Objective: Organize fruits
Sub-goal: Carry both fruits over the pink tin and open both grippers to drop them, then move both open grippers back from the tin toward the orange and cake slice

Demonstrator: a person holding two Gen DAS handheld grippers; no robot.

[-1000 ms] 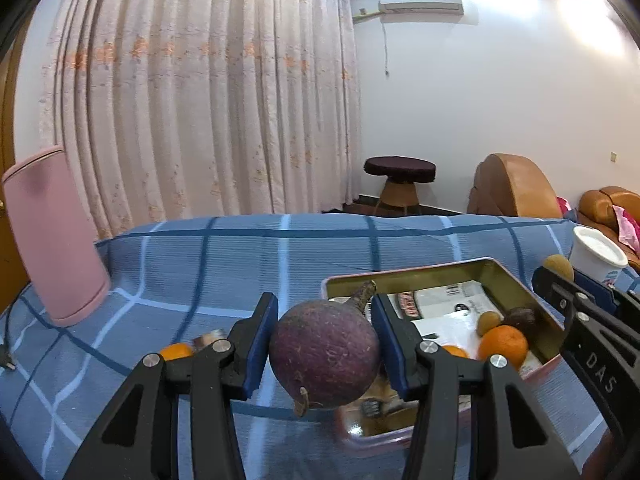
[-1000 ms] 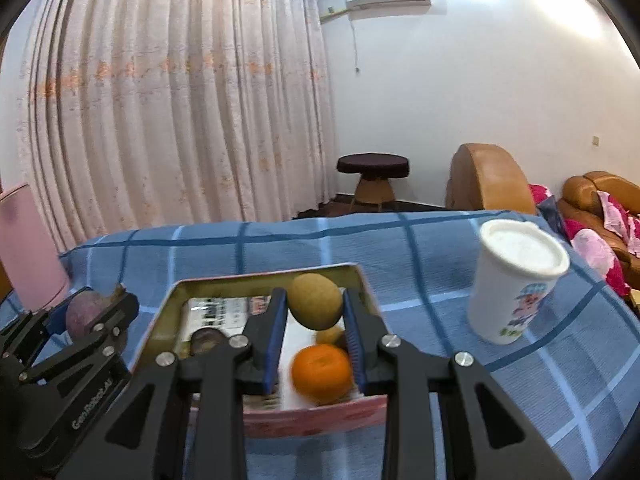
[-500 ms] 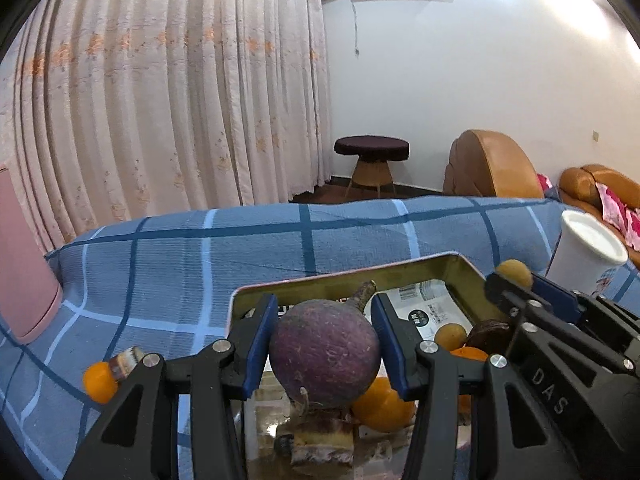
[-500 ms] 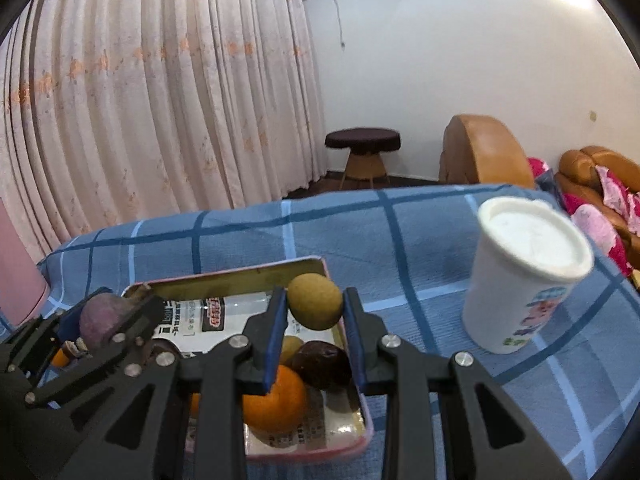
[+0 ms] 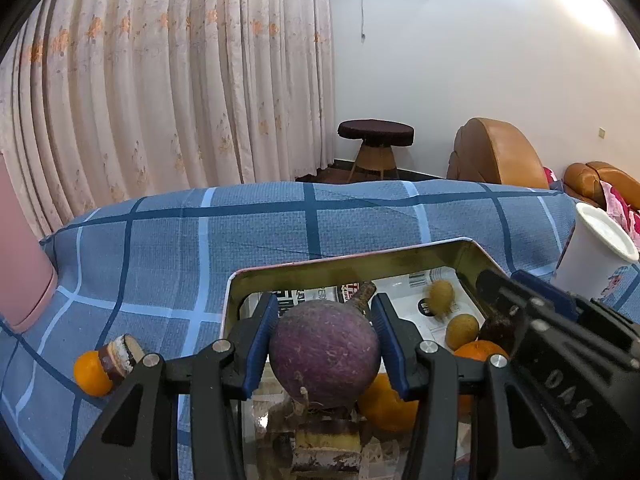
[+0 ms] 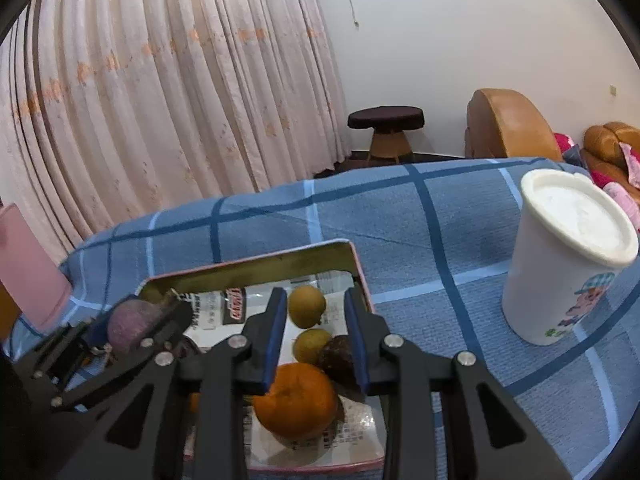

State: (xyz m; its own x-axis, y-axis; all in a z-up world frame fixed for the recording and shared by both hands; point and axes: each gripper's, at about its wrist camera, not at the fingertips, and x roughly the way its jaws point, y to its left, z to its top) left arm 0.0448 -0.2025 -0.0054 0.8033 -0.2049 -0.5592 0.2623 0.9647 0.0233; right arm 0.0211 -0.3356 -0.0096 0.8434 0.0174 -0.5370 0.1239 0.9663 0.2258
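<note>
My left gripper (image 5: 325,334) is shut on a purple mangosteen (image 5: 324,350) and holds it above the metal tray (image 5: 352,261). My right gripper (image 6: 316,334) is open over the same tray (image 6: 256,266); a small yellow-brown fruit (image 6: 307,306) lies in the tray just beyond its fingertips, apart from both pads. In the tray lie a second small yellow-brown fruit (image 6: 313,346), a dark round fruit (image 6: 338,356) and an orange (image 6: 296,400). The left gripper with the mangosteen (image 6: 130,326) shows at the left in the right wrist view.
An orange (image 5: 91,374) and a slice of layered cake (image 5: 120,356) lie on the blue checked cloth left of the tray. Another cake piece (image 5: 324,446) lies in the tray's near end. A white lidded cup (image 6: 568,256) stands to the right, a pink container (image 6: 28,268) to the left.
My right gripper opened and let go of the small yellow-brown fruit, which now lies in the tray. My left gripper moved right over the tray with the mangosteen.
</note>
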